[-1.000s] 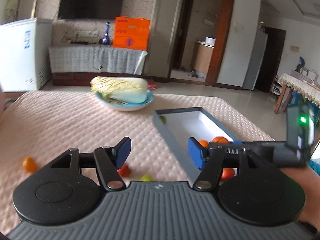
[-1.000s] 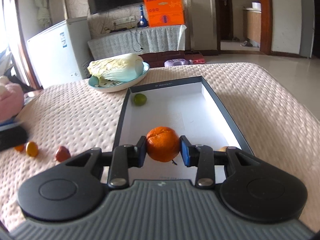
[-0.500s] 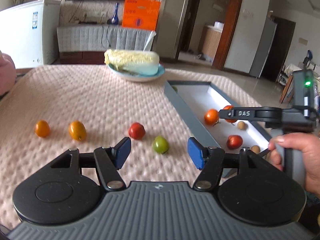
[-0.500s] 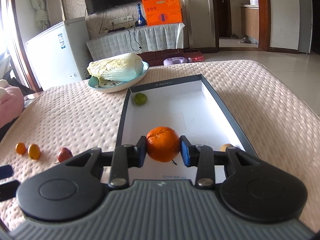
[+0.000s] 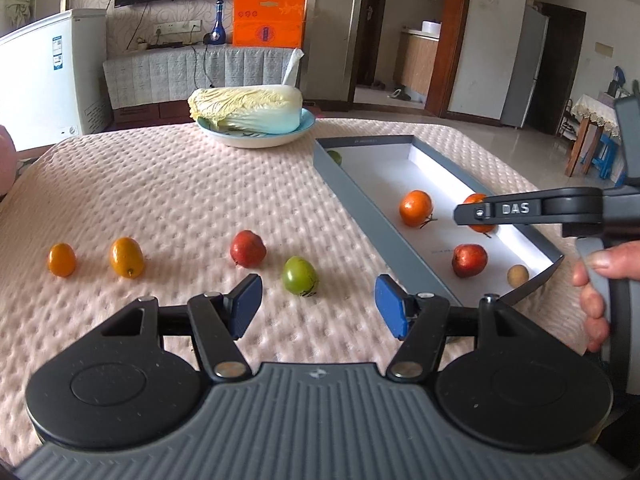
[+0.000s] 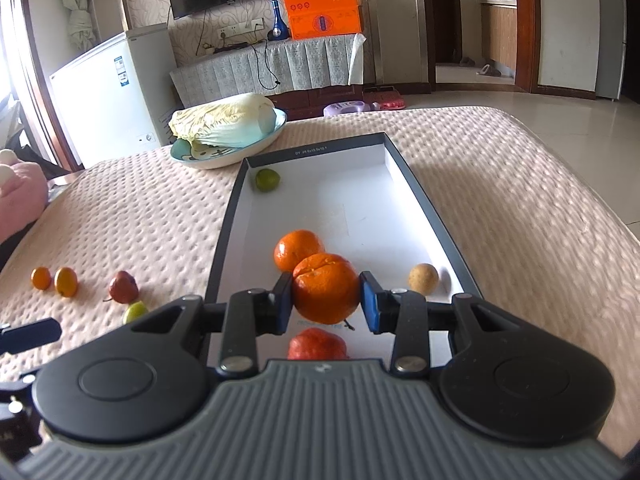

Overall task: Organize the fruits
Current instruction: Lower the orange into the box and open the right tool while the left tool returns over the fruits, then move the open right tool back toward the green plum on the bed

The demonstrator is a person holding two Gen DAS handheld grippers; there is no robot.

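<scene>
Pink quilted cloth is covering the desk [image 5: 160, 184], and a plate [image 5: 256, 142] with a cabbage [image 5: 246, 110] is sitting near its far edge. A dark-rimmed tray [image 6: 416, 184] with a white floor is lying toward the desk's right edge. The right tool [image 6: 326, 300] is being held above the tray's near end, its pads closed against an orange [image 6: 326, 286]. Inside the tray a second orange [image 6: 298, 248], a red fruit [image 6: 316, 346], a small tan fruit [image 6: 423, 278] and a green fruit [image 6: 267, 180] at the far left corner are lying. The left tool [image 5: 318, 306] is being held wide open with nothing between its pads, just short of a green fruit [image 5: 300, 275] on the cloth. A red fruit [image 5: 248, 249] and two small orange fruits [image 5: 127, 257] [image 5: 61, 259] are lying further toward the desk's left edge.
</scene>
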